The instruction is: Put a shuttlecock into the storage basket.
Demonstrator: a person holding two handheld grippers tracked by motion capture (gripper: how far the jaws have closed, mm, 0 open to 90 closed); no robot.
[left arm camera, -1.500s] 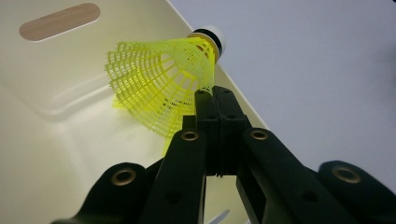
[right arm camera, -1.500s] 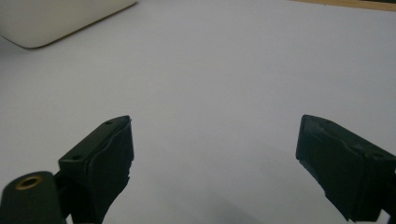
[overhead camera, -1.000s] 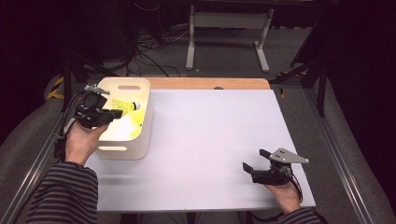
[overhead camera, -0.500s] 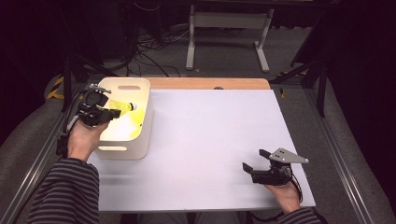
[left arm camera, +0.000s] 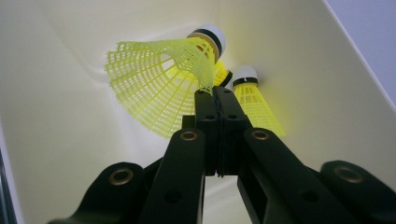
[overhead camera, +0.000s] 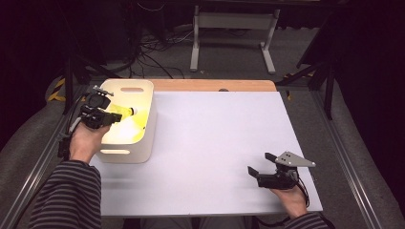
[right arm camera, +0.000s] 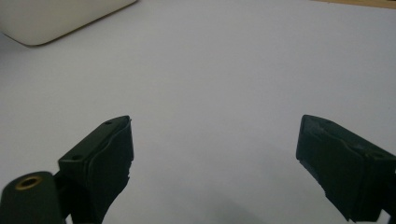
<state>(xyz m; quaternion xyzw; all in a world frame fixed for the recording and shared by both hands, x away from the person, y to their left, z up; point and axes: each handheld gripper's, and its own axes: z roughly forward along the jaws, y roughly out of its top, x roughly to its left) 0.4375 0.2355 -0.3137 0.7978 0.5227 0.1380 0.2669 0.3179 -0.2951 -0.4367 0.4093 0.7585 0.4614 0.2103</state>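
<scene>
yellow mesh skirt of the shuttlecock (left arm camera: 159, 81) is clamped edge-on in the left gripper (left arm camera: 215, 95), above the white bin (overhead camera: 143, 138) at the frame's upper left. its long axis points cork-first away from the jaws, toward the bin's far wall. the right gripper (overhead camera: 260, 167) rests at lower right with jaws apart and nothing between them, well apart from the bin.

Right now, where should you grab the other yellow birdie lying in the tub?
By the edge of its mesh skirt, coming from above: the skirt flares toward the open top, while the white cork points down into the tub. The left gripper pinches its own birdie that way.
</scene>
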